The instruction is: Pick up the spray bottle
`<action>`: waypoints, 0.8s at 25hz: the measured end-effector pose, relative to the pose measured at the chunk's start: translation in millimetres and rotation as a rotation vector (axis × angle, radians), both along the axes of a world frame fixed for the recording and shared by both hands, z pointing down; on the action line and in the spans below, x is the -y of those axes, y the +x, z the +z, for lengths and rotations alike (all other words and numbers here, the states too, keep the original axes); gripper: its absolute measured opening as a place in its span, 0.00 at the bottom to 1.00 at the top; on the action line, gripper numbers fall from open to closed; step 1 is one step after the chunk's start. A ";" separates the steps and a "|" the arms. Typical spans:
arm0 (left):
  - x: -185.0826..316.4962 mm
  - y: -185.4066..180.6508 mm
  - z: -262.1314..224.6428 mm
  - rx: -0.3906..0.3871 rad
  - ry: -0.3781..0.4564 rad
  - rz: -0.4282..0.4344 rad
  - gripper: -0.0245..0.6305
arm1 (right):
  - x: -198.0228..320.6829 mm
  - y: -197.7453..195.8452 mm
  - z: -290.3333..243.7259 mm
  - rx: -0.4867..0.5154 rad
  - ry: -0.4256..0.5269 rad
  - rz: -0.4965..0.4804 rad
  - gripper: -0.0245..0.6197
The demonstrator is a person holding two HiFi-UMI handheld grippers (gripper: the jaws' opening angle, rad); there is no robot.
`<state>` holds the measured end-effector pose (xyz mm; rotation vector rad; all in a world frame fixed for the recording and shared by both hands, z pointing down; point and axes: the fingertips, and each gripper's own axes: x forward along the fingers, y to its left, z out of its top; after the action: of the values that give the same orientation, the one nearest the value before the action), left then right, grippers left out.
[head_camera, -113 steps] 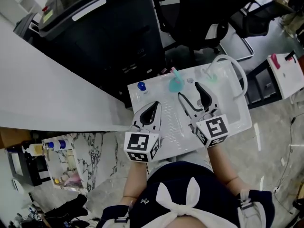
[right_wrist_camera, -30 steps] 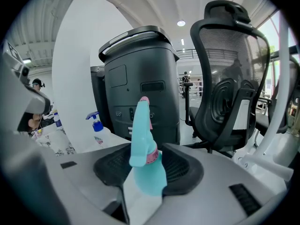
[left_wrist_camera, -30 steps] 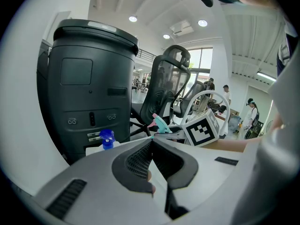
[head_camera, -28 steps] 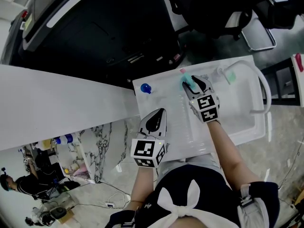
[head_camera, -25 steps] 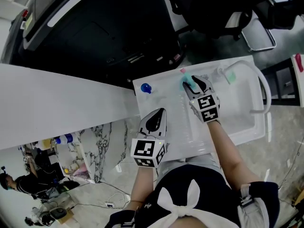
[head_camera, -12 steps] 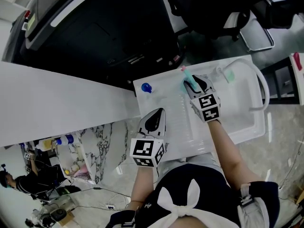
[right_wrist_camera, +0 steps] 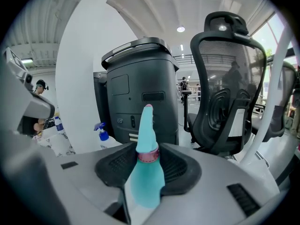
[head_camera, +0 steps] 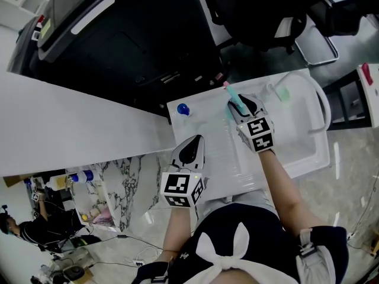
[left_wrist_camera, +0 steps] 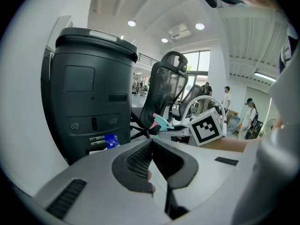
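On the right gripper (right_wrist_camera: 149,150) I'm clamping the fingers on the bottle (right_wrist_camera: 145,184) neck at twelve o'clock, probably for an upright lift; the left gripper (left_wrist_camera: 152,143) fingers are resting together, empty.

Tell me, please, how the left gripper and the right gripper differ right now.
The right gripper is clamped on a teal bottle, while the left gripper is shut with nothing between its jaws. In the head view, the right gripper reaches to the far side of the white table, while the left gripper sits nearer the person. Both point away from the person.
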<state>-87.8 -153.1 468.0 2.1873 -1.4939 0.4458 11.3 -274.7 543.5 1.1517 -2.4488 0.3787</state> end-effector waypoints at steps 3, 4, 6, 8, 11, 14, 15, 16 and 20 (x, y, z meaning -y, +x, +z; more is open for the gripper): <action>-2.4 -0.5 -4.5 -0.001 0.011 0.002 0.08 | -3.4 0.1 -7.8 0.012 0.009 0.006 0.28; -3.3 -0.8 -6.0 -0.001 0.014 0.002 0.08 | -4.3 0.3 -10.9 0.015 0.015 0.008 0.28; -5.2 -1.6 -9.2 -0.001 0.022 0.004 0.08 | -7.0 1.3 -15.7 0.014 0.023 0.011 0.28; -6.9 -2.4 -12.7 -0.001 0.030 0.006 0.08 | -11.2 1.9 -18.0 0.011 0.018 0.010 0.28; -9.6 -3.6 -17.6 -0.001 0.042 0.009 0.08 | -16.3 1.6 -25.4 0.016 0.026 0.011 0.28; -12.7 -4.1 -21.8 -0.001 0.054 0.014 0.08 | -21.6 1.8 -34.0 0.023 0.040 0.013 0.27; -13.6 -4.3 -22.9 0.000 0.059 0.015 0.08 | -23.3 1.9 -36.8 0.026 0.045 0.014 0.27; -14.3 -4.5 -24.0 0.000 0.063 0.016 0.08 | -25.0 2.0 -39.5 0.029 0.050 0.015 0.27; -16.5 -6.0 -28.7 0.000 0.078 0.020 0.08 | -31.1 2.8 -50.7 0.034 0.070 0.017 0.27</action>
<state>-93.8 -136.5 439.3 2.2642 -1.5143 0.3996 14.2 -243.6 492.8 1.2043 -2.5009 0.3225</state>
